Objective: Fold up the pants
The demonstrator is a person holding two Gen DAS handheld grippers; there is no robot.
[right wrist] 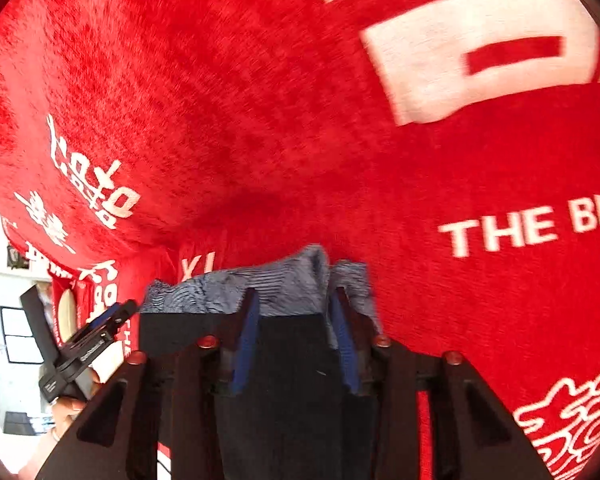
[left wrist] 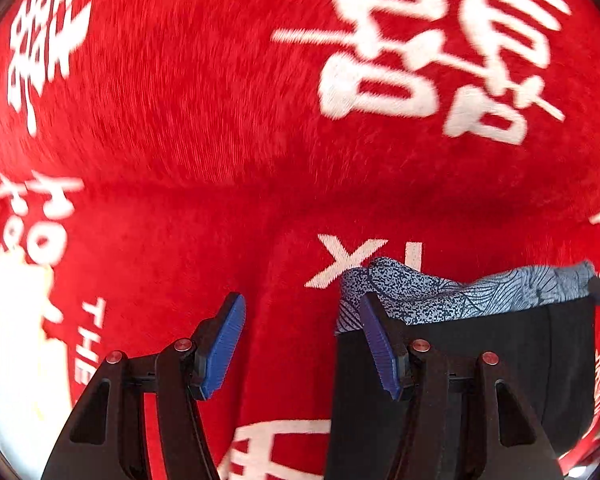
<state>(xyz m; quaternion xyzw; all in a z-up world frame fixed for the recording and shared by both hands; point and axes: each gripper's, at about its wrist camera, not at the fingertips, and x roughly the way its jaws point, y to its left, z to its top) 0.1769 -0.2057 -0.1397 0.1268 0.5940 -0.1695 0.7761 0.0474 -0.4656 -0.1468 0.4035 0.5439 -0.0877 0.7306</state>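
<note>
1. The red blanket with white lettering fills both views; its edges are cut off by the lens, and the print is smeared by blur.
2. Left of the pants, the left gripper stands with its blue pads wide apart over bare blanket, with nothing between them. Its right finger overlaps the pants' left edge; whether it touches the cloth cannot be told.
3. The pants, dark with a blue-patterned part showing at the top, lie on the blanket just below the white "XL" letters. Their lower part is hidden behind the gripper frames.
4. In the right wrist view, the right gripper straddles the pants, pads partly open with dark cloth between them; whether they pinch it cannot be told.
5. Beyond the pants' left edge there, the other gripper shows small and blurred.
</note>
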